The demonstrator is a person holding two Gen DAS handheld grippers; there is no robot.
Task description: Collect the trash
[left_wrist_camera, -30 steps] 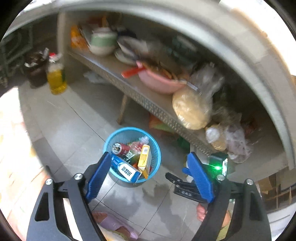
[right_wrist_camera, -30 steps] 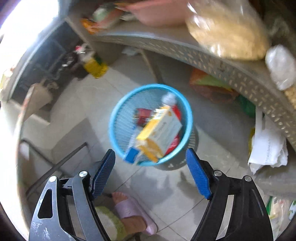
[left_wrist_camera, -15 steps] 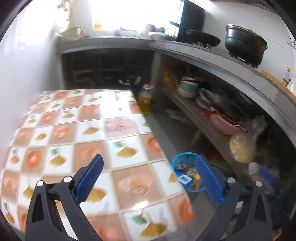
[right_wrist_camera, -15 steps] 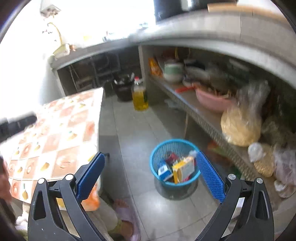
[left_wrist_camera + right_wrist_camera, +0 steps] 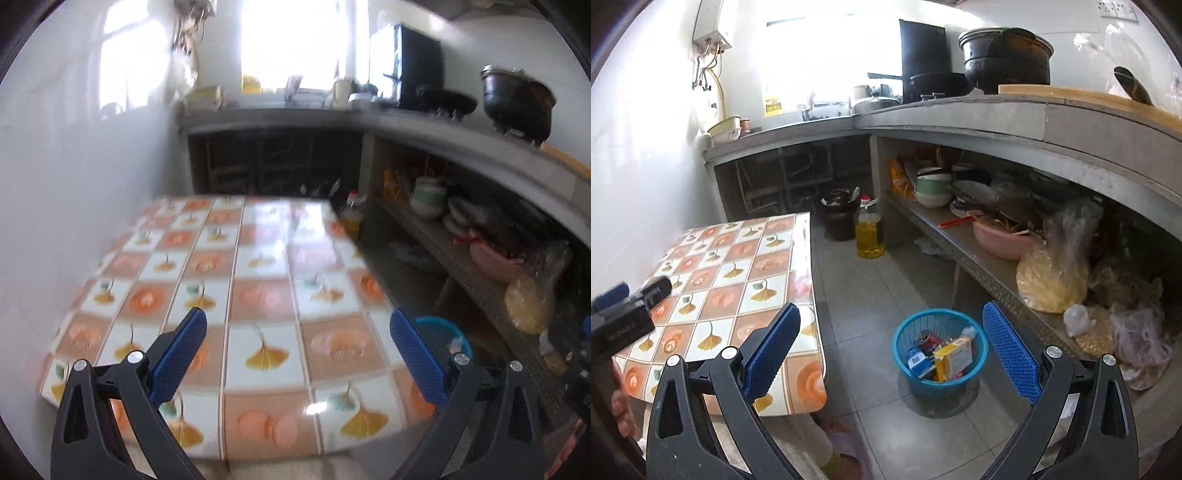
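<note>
Both grippers had swung up and away from the blue basket since the earlier frames, their fingers just opened wide with nothing between them.

Nearest, the left gripper (image 5: 297, 343) hung over the tiled bench (image 5: 258, 295), fingers (image 5: 181, 350) apart and empty; the right gripper (image 5: 892, 347) stood likewise, fingers (image 5: 1010, 350) spread over the floor (image 5: 864, 295); just beyond, the blue basket (image 5: 905, 339) sat on the floor beside the bench, holding a yellow carton (image 5: 955, 356), a can (image 5: 929, 338) and a blue box (image 5: 918, 360); farther off stood an oil bottle (image 5: 870, 232); behind, a shelf (image 5: 960, 243) carried a pink bowl (image 5: 1001, 238).
</note>
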